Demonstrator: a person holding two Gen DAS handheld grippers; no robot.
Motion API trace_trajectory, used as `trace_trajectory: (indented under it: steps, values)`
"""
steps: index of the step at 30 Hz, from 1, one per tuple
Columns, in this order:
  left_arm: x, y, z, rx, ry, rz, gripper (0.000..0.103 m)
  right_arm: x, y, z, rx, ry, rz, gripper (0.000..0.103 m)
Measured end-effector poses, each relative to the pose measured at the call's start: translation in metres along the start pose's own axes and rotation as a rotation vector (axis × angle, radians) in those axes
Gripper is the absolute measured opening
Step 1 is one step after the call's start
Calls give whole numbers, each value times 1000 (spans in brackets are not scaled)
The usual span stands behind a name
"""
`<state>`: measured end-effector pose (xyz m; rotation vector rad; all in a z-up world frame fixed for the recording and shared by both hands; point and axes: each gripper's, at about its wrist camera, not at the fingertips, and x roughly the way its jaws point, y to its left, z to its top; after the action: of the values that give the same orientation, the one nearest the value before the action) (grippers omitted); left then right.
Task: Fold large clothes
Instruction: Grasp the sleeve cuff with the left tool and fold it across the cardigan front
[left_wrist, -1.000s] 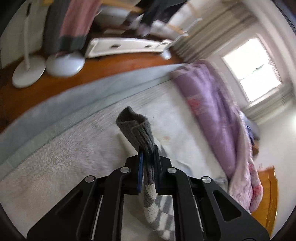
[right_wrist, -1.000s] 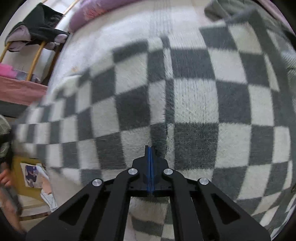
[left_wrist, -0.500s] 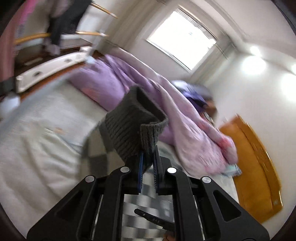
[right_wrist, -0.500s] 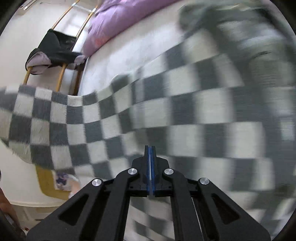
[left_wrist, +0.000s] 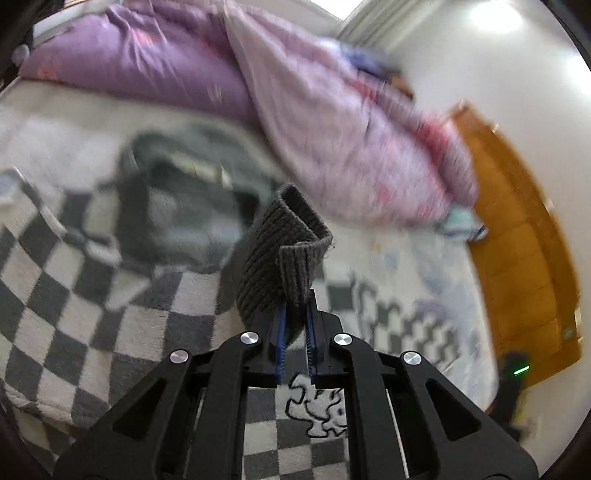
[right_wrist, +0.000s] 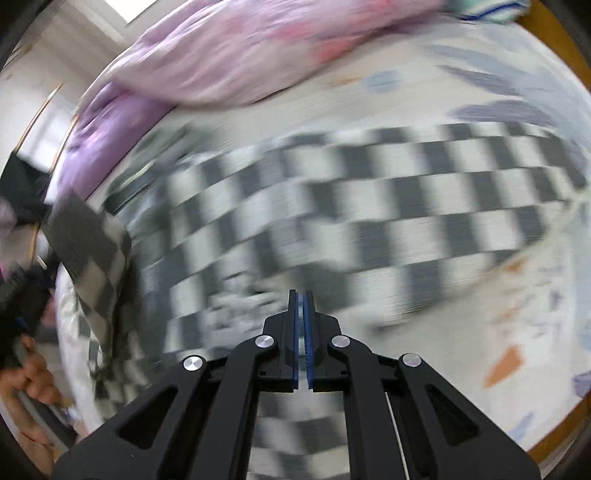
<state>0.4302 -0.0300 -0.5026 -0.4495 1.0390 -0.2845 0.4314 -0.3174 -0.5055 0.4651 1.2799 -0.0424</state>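
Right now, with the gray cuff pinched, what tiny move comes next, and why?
Probably carry the cuff across and lay it on the checkered sweater. The left hand-held gripper holds that sleeve end above the sweater's body, so the sleeve isn't folded in yet.

no readable text, label, brand or number anywhere, both views blurred by motion

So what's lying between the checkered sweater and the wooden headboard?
Left wrist view: only bare patterned bedsheet lies between the checkered sweater and the wooden headboard.
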Motion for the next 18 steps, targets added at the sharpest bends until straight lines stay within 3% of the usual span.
trace_trajectory:
  steps: [2,6,15,17,18]
  values:
    - [38,-5,-13,35,74,50,9,-9,-42,9,51,-29,-39,4]
    - [74,-19,-29,77,147,90,9,-24,-97,24,159,-72,-58,5]
    - [94,-55,-49,169,177,128,9,-37,-199,43,417,-151,-120,5]
    - [111,-59,-55,205,219,166,9,-39,-220,40,501,-157,-134,20]
    - [115,-58,-57,203,232,173,9,-39,-231,38,549,-171,-131,21]
